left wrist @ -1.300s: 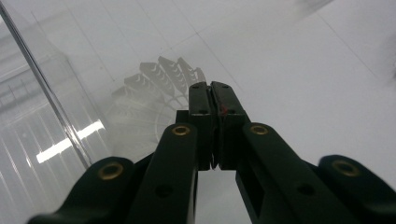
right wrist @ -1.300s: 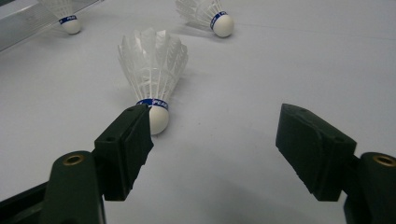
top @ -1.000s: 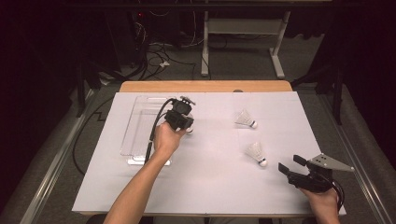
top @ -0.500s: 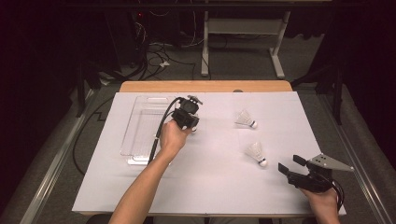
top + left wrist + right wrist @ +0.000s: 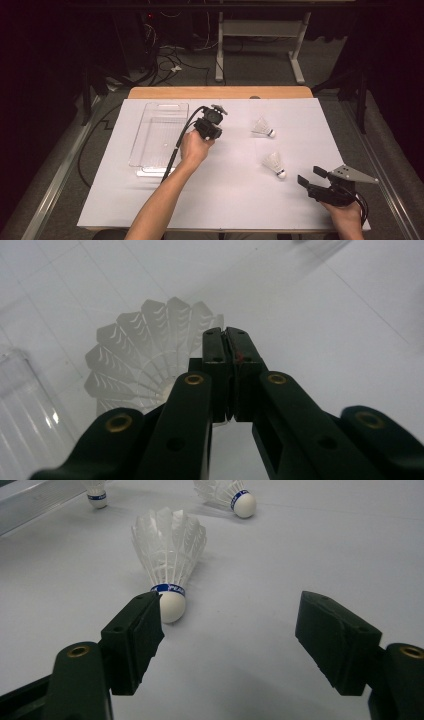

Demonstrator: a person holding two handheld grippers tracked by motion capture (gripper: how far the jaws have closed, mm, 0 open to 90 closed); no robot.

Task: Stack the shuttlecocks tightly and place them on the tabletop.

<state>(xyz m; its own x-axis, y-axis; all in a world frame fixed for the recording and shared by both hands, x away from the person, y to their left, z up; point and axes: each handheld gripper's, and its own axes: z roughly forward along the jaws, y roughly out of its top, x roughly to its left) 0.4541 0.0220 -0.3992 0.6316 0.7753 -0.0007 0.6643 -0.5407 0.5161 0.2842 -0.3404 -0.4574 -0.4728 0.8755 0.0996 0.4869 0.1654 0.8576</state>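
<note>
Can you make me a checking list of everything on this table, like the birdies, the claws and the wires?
Surface: white sheet on a wooden table.
Job's things: clear tray at left, looks empty; far shuttlecock and near shuttlecock lying on the sheet; third shuttlecock at the left claw.
Clutter: nothing seen.
Grippers: left claw shut, seemingly pinching the third shuttlecock's feather rim; right claw open, the near shuttlecock's cork close by one jaw.
Cables: black cable trails from the left claw past the tray; loose cables on the floor behind.
Surroundings: dark room, grey stand behind the table.
</note>
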